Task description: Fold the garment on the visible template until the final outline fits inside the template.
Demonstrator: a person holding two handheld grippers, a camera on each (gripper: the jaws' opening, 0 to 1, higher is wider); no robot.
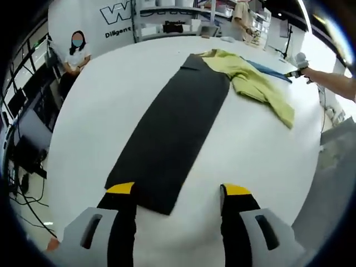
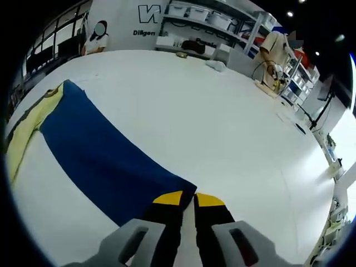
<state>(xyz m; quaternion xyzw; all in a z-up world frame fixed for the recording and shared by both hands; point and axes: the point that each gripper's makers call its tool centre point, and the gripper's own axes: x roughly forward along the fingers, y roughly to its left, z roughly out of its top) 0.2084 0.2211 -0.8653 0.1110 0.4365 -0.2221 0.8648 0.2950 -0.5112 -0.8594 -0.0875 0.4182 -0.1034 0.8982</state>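
Your right gripper (image 2: pixel 188 201) has its yellow-tipped fingers (image 2: pixel 168 199) pinched together on the near corner of the blue cloth (image 2: pixel 97 158), low in the right gripper view, a hold that looks meant for drawing that strip along the white counter (image 2: pixel 222 128). Your left gripper (image 1: pixel 179 190) holds nothing, its fingers (image 1: pixel 121 189) spread wide at the bottom of the left gripper view, straddling the near end of the dark template (image 1: pixel 172 130). The yellow garment (image 1: pixel 250 80) lies crumpled at the upper right, overlapping the template's far corner, not yet folded.
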